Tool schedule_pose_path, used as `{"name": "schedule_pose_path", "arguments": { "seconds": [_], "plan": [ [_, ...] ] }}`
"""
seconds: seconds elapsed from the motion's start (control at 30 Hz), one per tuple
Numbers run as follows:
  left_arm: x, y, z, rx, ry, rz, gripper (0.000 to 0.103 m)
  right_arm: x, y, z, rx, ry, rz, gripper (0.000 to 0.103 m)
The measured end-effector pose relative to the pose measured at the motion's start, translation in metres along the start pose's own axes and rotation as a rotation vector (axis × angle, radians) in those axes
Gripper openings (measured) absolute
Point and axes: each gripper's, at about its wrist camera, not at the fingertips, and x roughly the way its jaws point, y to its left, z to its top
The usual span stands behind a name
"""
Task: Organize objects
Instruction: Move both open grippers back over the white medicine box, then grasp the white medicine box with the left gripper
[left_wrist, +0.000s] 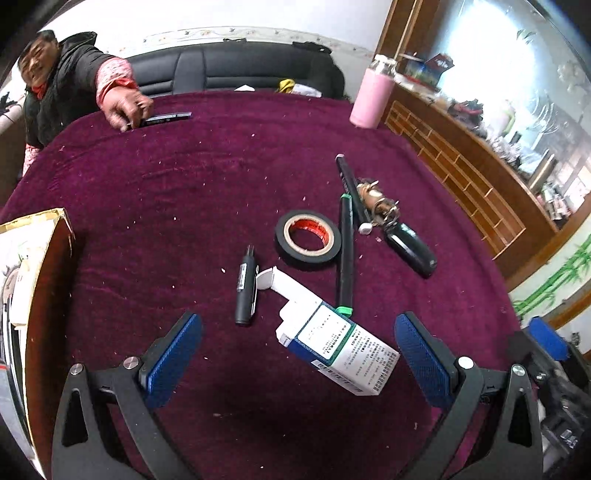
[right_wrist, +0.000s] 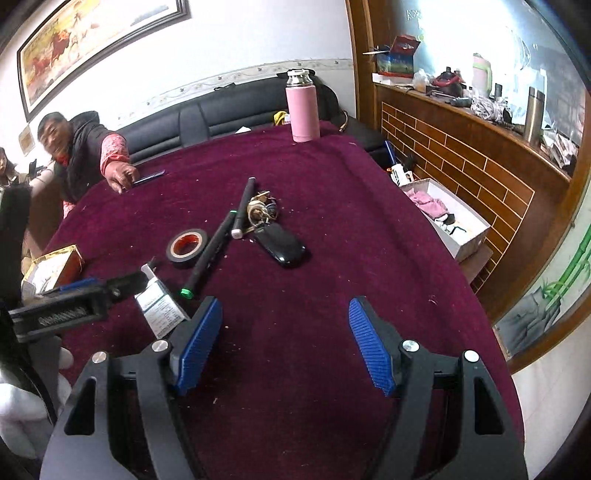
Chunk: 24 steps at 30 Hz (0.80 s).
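- Blue-and-white cardboard medicine box (left_wrist: 338, 345), end flap open, lies on the plum velvet tablecloth (left_wrist: 184, 206) between the spread pads of the left gripper (left_wrist: 298, 354), touching neither.
- Left gripper is wide apart and holds nothing; the step in hand looks like lining up on the box.
- Next move, as I judge it: lower, centre the box's long sides, then close.
- Just beyond lie a small black trimmer (left_wrist: 246, 291), a black tape roll with red core (left_wrist: 308, 236), a green-capped black marker (left_wrist: 346, 258), a second black pen (left_wrist: 352, 194) and a key bunch with black fob (left_wrist: 400, 230).
- Right gripper (right_wrist: 286, 345), equally spread and empty, hovers over bare cloth.
- Gold-edged carton (left_wrist: 33, 280) at the left edge may be the destination.
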Motion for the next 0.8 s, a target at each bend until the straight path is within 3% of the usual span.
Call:
{"name": "schedule_pose_path", "arguments": {
  "seconds": [0.13,0.2,0.33,0.37,0.47,0.6,0.8],
  "plan": [
    [0.009,-0.011,-0.005,0.016,0.018,0.034,0.1,0.002,0.002,0.0,0.009,0.004,0.021,0.072],
    [0.015,-0.015,-0.008,0.041,0.037,0.035,0.084,0.003,0.003,0.0,0.014,0.01,0.034,0.072],
    [0.014,-0.008,-0.01,0.024,0.061,-0.059,0.056,0.003,0.005,0.0,0.017,0.013,0.037,0.072],
    [0.012,-0.006,-0.009,0.025,0.059,-0.07,0.044,0.004,0.005,0.001,0.018,0.016,0.037,0.072],
    [0.006,0.003,-0.008,0.034,0.062,-0.079,0.03,0.007,0.007,0.002,0.025,0.03,0.051,0.072],
    [-0.001,0.014,-0.008,0.044,0.064,-0.064,0.023,0.014,0.013,0.005,0.033,0.058,0.075,0.072],
    [-0.006,0.017,-0.003,-0.052,0.03,-0.113,0.027,0.019,0.014,0.011,0.08,0.081,0.115,0.072]
  ]
}}
